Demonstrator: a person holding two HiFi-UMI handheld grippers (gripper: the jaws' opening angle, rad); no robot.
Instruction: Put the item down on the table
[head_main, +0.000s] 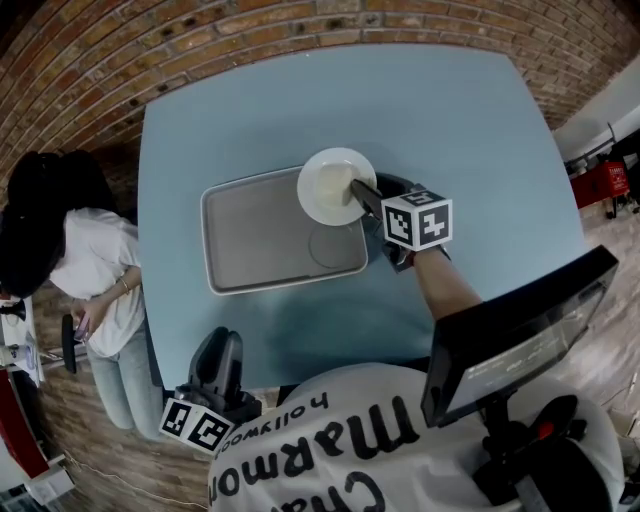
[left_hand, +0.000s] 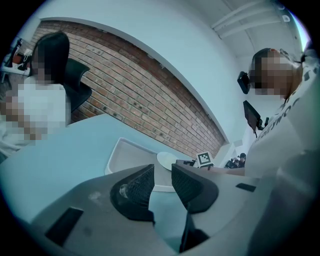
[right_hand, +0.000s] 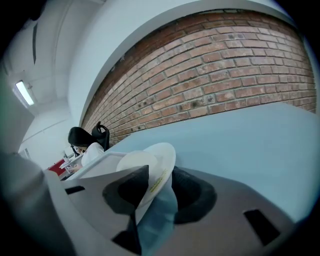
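Head view — plain round white plate (head_main: 330, 185)

Red brick wall (right_hand: 225, 65), white plaster surface (right_hand: 130, 25) above; pale blue square table (head_main: 300, 110) with rounded corners; black office chair (left_hand: 79, 89); lit white ceiling strip light (right_hand: 24, 93).

Only my shirt (head_main: 400, 465) has readable print: big black letters, upside down and partly cut off. I get "Marmo", "Cha" and a smaller "hollywoo". The plate (right_hand: 150, 160) has a tiny yellow mark on its rim, too small to read.
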